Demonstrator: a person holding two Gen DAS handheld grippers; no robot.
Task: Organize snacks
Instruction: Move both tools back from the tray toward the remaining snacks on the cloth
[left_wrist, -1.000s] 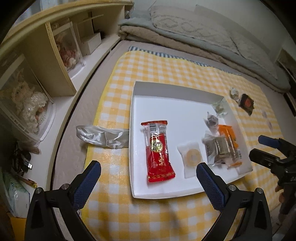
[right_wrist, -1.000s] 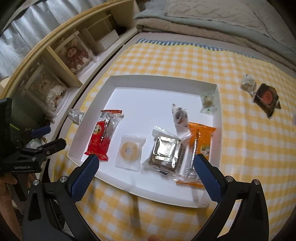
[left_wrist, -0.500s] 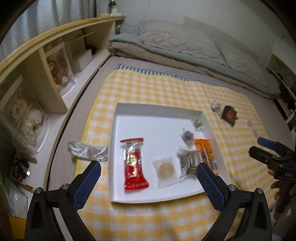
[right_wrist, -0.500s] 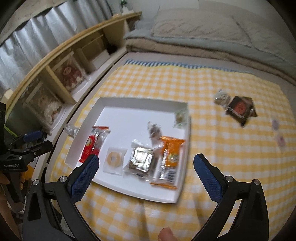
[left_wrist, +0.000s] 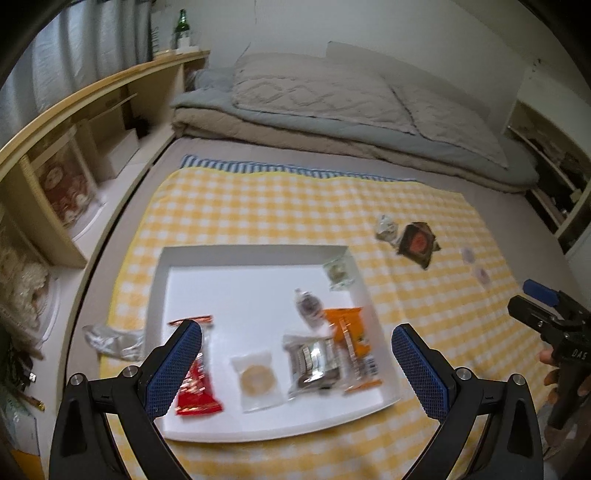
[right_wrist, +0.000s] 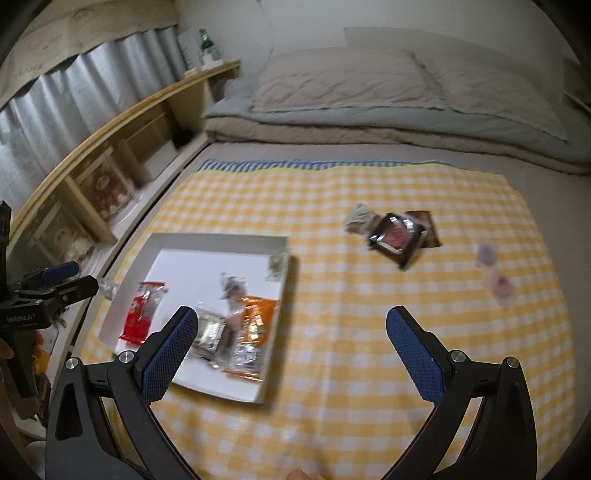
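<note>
**Tray Half Filled, Four Snacks Left on the Cloth**

We held both tongs wide and empty above the bed. The left tongs (left_wrist: 295, 363) hung over the near edge of the tray (left_wrist: 236, 254), the right tongs (right_wrist: 291, 345) over bare checked cloth (right_wrist: 332, 192) just right of it.

The tray lay on the cloth at about 9 o'clock from the right tongs. In it we counted a red bar (left_wrist: 195, 384), a round cookie (left_wrist: 257, 380), a silver pack (left_wrist: 314, 360), an orange pack (left_wrist: 351, 339), a small twist-wrapped sweet (left_wrist: 308, 306) and a green candy (left_wrist: 337, 271) against the far right wall. They sat in a loose row along the near side, which we judged left the far half free for more.

At about 1 o'clock from the right tongs, well apart from the tray, lay a dark square pack (right_wrist: 400, 236) touching a pale wrapped sweet (right_wrist: 360, 219), and farther right two small pinkish candies (right_wrist: 496, 280). We judged these were next, which would explain the right tongs' place over the cloth.

Both views were blurred, so no print was legible. The left tongs covered part of the red bar. A crumpled foil wrapper (left_wrist: 110, 339) lay off the cloth at the tray's left; we could not tell whether it held anything.
</note>
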